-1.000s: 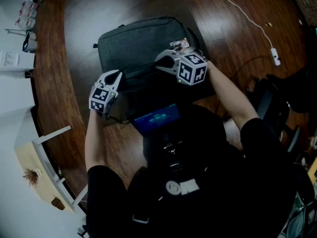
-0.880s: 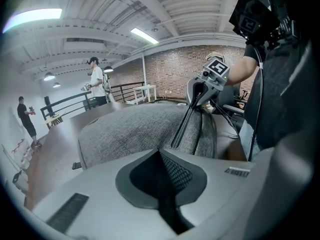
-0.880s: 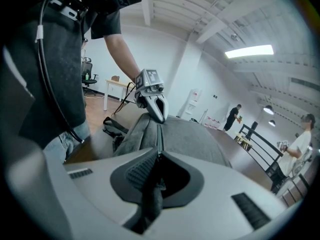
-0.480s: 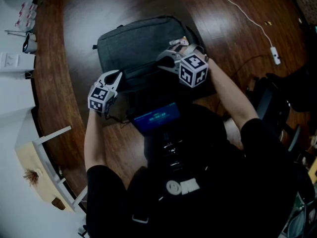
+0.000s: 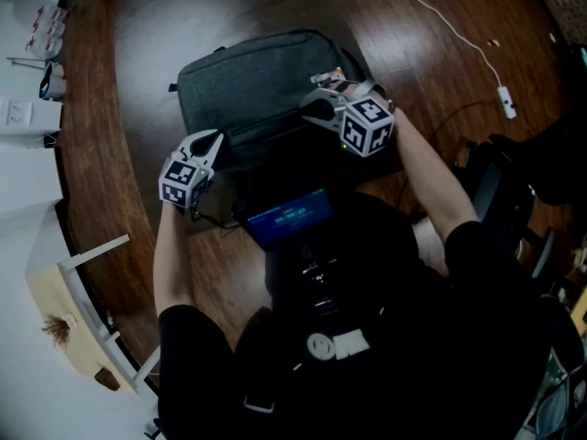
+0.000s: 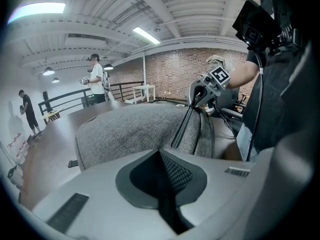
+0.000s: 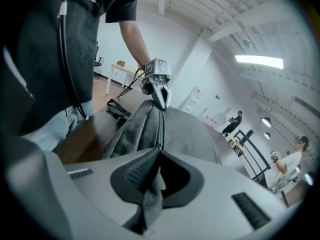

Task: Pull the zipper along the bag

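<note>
A grey backpack (image 5: 248, 76) lies flat on the dark wooden floor. My left gripper (image 5: 217, 138) is at its near left corner, shut on a thin dark edge of the bag (image 6: 167, 194). My right gripper (image 5: 316, 108) is at the near right side, shut on the grey cloth zipper pull (image 7: 150, 199). The zipper line (image 7: 161, 124) runs along the bag's side from my right gripper (image 7: 157, 149) toward the left gripper (image 7: 161, 101). In the left gripper view the opened zipper (image 6: 185, 126) shows as a dark slit leading to the right gripper (image 6: 202, 91).
A white cable (image 5: 440, 16) with a plug (image 5: 509, 104) trails across the floor at the back right. A black chair (image 5: 514, 181) stands at the right, pale furniture (image 5: 83, 319) at the left. A lit screen (image 5: 289, 218) hangs on the person's chest. People (image 6: 97, 81) stand far off.
My right gripper has slid to the right along the bag's near side with the zipper pull in it and rolled a little. The left gripper has stayed put.
</note>
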{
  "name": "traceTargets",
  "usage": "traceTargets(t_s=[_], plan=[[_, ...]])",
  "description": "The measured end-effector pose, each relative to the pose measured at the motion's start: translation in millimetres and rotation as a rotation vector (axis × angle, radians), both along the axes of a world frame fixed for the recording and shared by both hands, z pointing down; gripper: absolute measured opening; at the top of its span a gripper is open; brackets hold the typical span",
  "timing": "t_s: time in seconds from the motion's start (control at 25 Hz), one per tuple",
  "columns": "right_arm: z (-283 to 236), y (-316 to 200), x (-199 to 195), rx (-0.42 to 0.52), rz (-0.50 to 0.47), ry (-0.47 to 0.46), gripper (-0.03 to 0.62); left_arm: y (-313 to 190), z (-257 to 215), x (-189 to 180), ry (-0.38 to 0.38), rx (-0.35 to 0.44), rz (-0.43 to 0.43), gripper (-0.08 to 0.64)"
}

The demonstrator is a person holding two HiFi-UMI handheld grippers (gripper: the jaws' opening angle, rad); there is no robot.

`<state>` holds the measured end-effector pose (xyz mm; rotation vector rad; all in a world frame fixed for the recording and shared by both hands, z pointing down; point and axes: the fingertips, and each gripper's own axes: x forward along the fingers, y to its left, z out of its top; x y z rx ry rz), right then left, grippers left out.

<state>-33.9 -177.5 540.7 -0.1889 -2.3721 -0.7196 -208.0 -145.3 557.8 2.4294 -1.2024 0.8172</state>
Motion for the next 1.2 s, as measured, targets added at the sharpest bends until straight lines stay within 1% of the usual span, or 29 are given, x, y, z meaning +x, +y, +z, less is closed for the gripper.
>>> traceTargets(t_s=[0.28, 0.4, 0.64, 0.72, 0.8, 0.88, 1.0, 1.12, 1.16, 1.2], plan=[[-1, -7, 8, -0.027, 0.037, -0.004, 0.025, -3, -1, -1, -0.008, 0.007, -0.003, 0.005], [5, -12, 11, -0.044, 0.060, 0.011, 0.025, -5, -3, -1, -0.010, 0.008, -0.006, 0.005], [12, -20, 17, -0.049, 0.096, 0.035, 0.024, -7, -2, -6, -0.008, 0.008, -0.014, 0.005], [13, -21, 13, -0.067, 0.110, 0.038, 0.023, -8, -1, -11, -0.010, 0.012, -0.022, 0.005], [12, -21, 12, -0.107, 0.138, 0.034, 0.026, -9, 1, -15, -0.014, 0.018, -0.028, 0.005], [10, -22, 13, -0.123, 0.162, 0.016, 0.035, -11, 1, -18, -0.020, 0.027, -0.039, 0.005], [2, -22, 9, -0.106, 0.170, -0.024, 0.037, -16, -3, -23, -0.045, 0.049, -0.072, 0.005], [3, -28, 14, -0.092, 0.189, -0.032, 0.038, -19, -3, -24, -0.074, 0.063, -0.108, 0.005], [6, -31, 19, -0.092, 0.206, -0.032, 0.015, -21, -3, -25, -0.078, 0.065, -0.117, 0.005], [9, -36, 27, -0.100, 0.234, -0.033, 0.015, -22, -3, -26, -0.081, 0.065, -0.125, 0.005]])
